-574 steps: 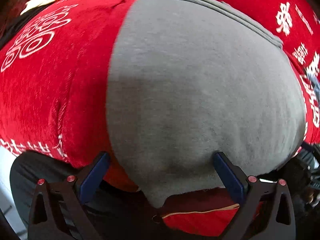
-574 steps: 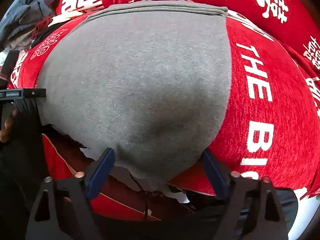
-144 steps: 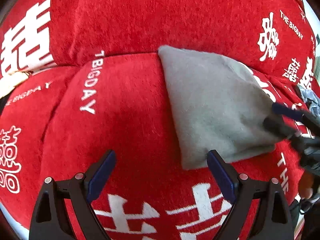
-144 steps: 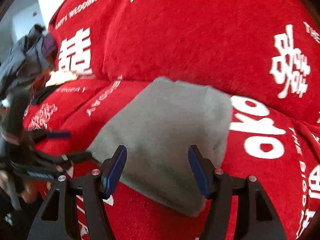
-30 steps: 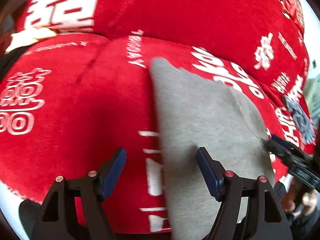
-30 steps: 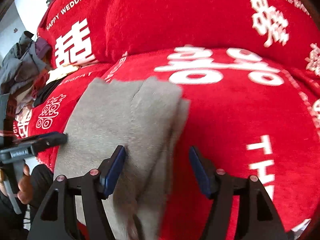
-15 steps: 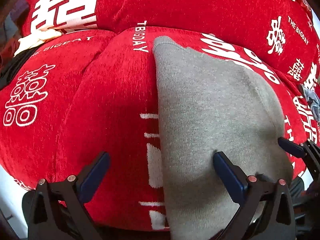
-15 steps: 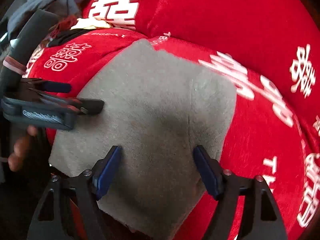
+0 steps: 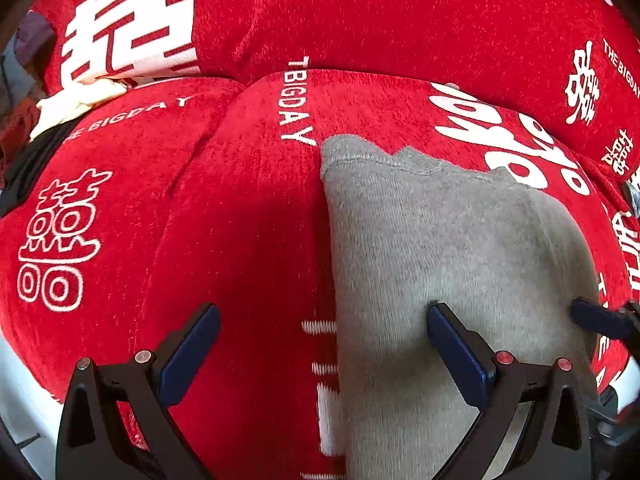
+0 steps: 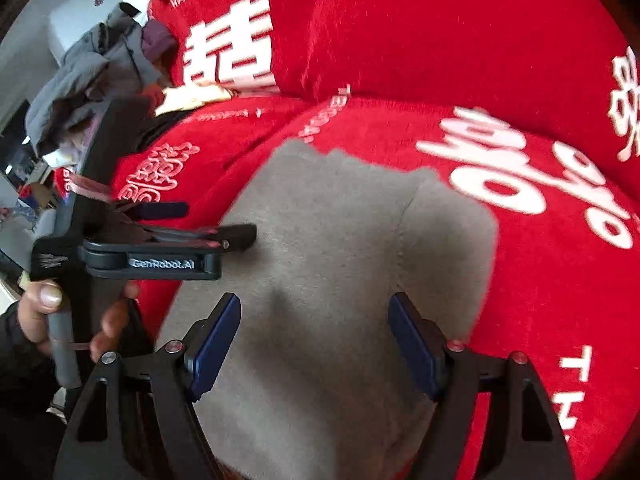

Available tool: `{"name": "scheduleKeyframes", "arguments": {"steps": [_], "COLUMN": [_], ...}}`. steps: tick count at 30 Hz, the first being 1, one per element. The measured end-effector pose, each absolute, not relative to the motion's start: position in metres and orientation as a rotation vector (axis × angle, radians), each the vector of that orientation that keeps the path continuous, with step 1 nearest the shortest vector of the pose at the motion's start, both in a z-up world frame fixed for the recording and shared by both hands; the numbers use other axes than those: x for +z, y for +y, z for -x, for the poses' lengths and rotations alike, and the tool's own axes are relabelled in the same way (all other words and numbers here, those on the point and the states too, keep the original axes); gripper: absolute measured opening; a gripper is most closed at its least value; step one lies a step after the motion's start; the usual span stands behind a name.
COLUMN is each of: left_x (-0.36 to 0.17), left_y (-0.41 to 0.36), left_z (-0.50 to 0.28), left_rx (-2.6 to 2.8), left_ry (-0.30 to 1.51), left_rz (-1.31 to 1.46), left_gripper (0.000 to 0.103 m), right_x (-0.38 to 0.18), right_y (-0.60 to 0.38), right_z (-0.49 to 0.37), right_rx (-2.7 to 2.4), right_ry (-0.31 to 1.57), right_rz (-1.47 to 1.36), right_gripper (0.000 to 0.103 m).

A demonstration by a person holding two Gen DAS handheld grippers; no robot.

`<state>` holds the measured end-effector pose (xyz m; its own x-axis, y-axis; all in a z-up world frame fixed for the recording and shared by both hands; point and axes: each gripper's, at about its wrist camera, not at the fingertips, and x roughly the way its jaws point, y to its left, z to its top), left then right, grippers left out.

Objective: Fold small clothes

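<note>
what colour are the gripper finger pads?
Dark blue pads on black arms; clearest in the left wrist view.

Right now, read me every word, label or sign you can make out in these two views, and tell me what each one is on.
"GenRobot.AI": side of the left gripper.
"BIGDAY": red cover, seat cushion.
"THE BIGDAY": cover's backrest, far right.
"HAPPY WE...": backrest top, cut off by the frame.
"TH...": cover's front right, cut off.
Large white Chinese characters: across the cover.
The grey garment carries no text.
</note>
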<state>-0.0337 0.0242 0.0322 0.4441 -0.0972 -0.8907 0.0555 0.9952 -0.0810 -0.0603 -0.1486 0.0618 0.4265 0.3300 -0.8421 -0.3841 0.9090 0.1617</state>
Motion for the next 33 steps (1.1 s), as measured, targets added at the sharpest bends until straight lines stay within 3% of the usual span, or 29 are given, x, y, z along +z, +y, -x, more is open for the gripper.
{"name": "scheduleKeyframes", "arguments": {"steps": [10, 15, 23, 26, 33], "left_x": [0.026, 0.055, 0.022, 0.020, 0.058], "left_y": [0.030, 0.037, 0.028, 0.044, 0.024], "left_z": [-0.016, -0.016, -0.051, -0.055, 0.007], "left_rx": [-0.086, -0.081, 0.041, 0.039, -0.138], "left_ry": [1.188, 1.094, 1.178, 1.207, 1.096], "left_rz": [0.098, 0.081, -0.041, 0.049, -0.025], "left_gripper": [0.103, 0.103, 0.103, 0.103, 0.103], "right_x": [0.065, 0.092, 0.047, 0.038, 0.087], "right_y": [-0.178, -0.183, -0.152, -0.189, -0.162], "right_z": [0.019, 0.022, -0.021, -0.040, 0.041], "right_rx": [0.351, 0.405, 0.345, 0.252, 0.398], "right_ry": [1.041, 0.959, 1.090, 1.144, 0.964], "right_rz": [0.019, 0.019, 0.201, -0.007, 0.177], "right_gripper": [0.079, 0.079, 0.079, 0.081, 0.081]}}
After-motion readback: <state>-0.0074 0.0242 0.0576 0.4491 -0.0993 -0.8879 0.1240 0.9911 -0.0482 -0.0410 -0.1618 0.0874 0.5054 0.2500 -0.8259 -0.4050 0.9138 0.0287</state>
